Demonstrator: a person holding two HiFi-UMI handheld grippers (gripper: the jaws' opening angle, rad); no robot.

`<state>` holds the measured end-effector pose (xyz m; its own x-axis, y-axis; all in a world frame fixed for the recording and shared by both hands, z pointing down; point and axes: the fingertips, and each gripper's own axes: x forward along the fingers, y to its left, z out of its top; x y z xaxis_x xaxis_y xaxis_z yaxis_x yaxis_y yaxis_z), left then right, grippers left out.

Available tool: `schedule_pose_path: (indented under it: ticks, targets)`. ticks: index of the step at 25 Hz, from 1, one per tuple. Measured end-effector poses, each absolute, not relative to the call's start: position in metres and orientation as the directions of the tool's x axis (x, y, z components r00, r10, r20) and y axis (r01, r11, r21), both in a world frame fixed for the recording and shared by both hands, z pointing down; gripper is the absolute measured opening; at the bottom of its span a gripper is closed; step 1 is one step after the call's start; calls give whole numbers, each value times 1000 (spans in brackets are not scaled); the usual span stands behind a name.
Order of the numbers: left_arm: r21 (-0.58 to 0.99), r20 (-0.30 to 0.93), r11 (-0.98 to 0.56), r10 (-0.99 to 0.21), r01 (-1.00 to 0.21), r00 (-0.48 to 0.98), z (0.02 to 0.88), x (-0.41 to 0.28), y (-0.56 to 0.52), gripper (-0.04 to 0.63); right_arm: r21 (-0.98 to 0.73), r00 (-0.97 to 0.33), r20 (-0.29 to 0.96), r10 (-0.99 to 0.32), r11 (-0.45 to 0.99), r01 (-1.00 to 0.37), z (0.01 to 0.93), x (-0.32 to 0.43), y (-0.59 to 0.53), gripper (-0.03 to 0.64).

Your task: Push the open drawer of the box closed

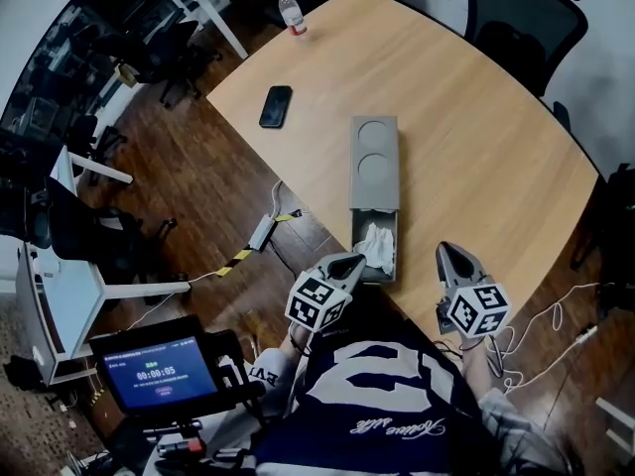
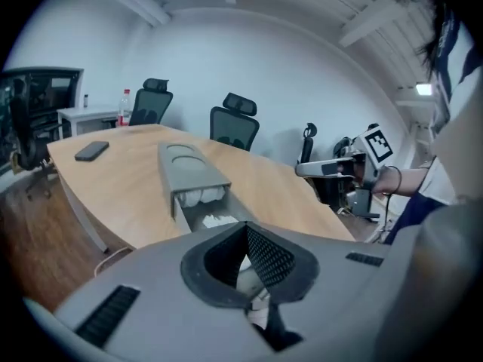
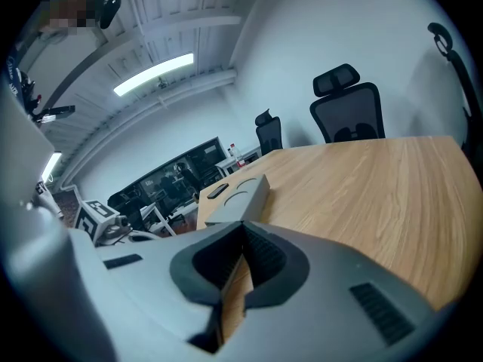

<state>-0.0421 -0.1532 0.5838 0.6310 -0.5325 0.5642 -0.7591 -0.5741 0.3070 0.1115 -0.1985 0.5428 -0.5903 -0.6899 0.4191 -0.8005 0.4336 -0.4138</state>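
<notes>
The long grey box point(image 1: 375, 162) lies on the wooden table point(image 1: 476, 137), close to the edge where the person stands, its lid marked with two round recesses. Its drawer point(image 1: 393, 251) is pulled out toward 6 o'clock, nearly to the table's rim, and a crumpled white cloth point(image 1: 376, 244) sits inside it. The left gripper point(image 1: 349, 262) hangs just at the drawer's front end, on its 7 o'clock corner. Its jaws are closed tip to tip with nothing between them, and I cannot tell whether it touches the drawer. In its own view the left gripper point(image 2: 245, 232) points along the box, with the open drawer and the cloth straight ahead at 12 o'clock. The right gripper point(image 1: 451, 251) hovers over the table at about 4 o'clock from the drawer, clear of it. Its jaws are likewise pressed together and hold nothing. From the right gripper point(image 3: 243, 228) view, the box point(image 3: 240, 196) lies ahead at roughly 12 o'clock. A black phone point(image 1: 276, 105) rests on the table at 10 o'clock from the box, well apart. A red-capped bottle point(image 1: 292, 12) stands upright farther off, at 11 o'clock near the far edge. A screen point(image 1: 159, 372) showing a timer stands down at 8 o'clock, off the table, above the dark wooden floor point(image 1: 198, 181).
</notes>
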Motion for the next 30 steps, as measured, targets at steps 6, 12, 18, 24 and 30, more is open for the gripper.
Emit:
schedule_pose_path:
  ticks: [6,12,18,24,30]
  targets:
    - [432,585,-588,-396,-684,708,616,-32,-93,-2,-419,-602,441,-666,440,-794,551,106,-197,-11]
    - [431,629,-575,-361,-696,688,644,-34,-95,-2,-418,-624,451,-638,467,-780,555,94,-195,-11]
    - [456,610,-500,-427,-736,668,652,-39,-102,-2,-406,-624,454,-637,475,-781,557,90,-193,-11]
    - [439,606,-487,-461,-755,649,646,-43,-111,-2,-395,-610,455,-649,467,-791,550,92,-189,-11]
    - [419,579,-489,-505,-765,640,640,-41,-159,-2,-381,-588,461,-665,450,-808,547,93,-198,-11]
